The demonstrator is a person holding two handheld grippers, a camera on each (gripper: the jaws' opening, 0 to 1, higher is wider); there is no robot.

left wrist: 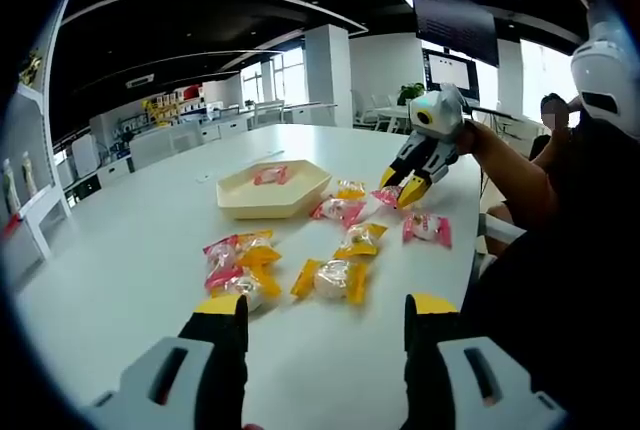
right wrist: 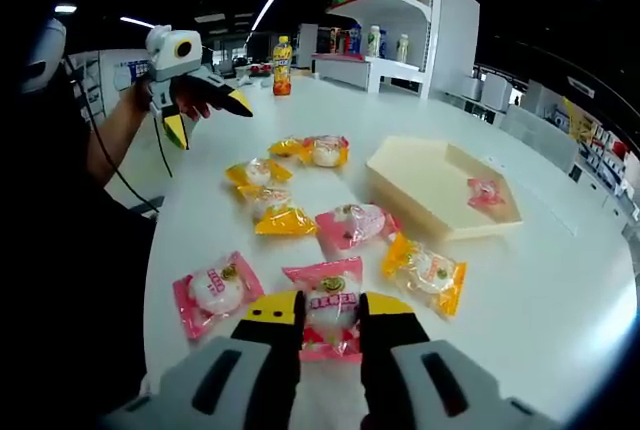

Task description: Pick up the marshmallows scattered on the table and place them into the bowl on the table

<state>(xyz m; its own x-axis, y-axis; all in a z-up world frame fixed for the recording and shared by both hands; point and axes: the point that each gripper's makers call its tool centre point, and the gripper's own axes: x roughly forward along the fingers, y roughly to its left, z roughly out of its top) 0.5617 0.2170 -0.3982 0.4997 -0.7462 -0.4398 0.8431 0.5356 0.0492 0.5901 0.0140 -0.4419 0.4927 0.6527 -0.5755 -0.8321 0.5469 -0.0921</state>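
Note:
A cream hexagonal bowl point(left wrist: 240, 206) point(right wrist: 405, 185) sits on the white table with one pink marshmallow point(left wrist: 270, 175) point(right wrist: 485, 192) inside. Several wrapped marshmallows, pink and yellow, lie scattered beside it, such as a yellow one point(left wrist: 335, 278) and a pink one point(right wrist: 215, 292). My right gripper point(right wrist: 330, 312) point(left wrist: 400, 184) is down at the table, its jaws shut on a pink marshmallow point(right wrist: 330, 300). My left gripper point(left wrist: 326, 308) point(right wrist: 208, 120) is held open above the table, short of the yellow marshmallow, with nothing between its jaws.
A person point(left wrist: 560, 180) point(right wrist: 60, 200) sits at the table's edge holding both grippers. An orange drink bottle point(right wrist: 283, 65) stands at the table's far end, in front of a white shelf unit point(right wrist: 400, 50) with bottles. Bare table point(left wrist: 120, 260) spreads around the bowl.

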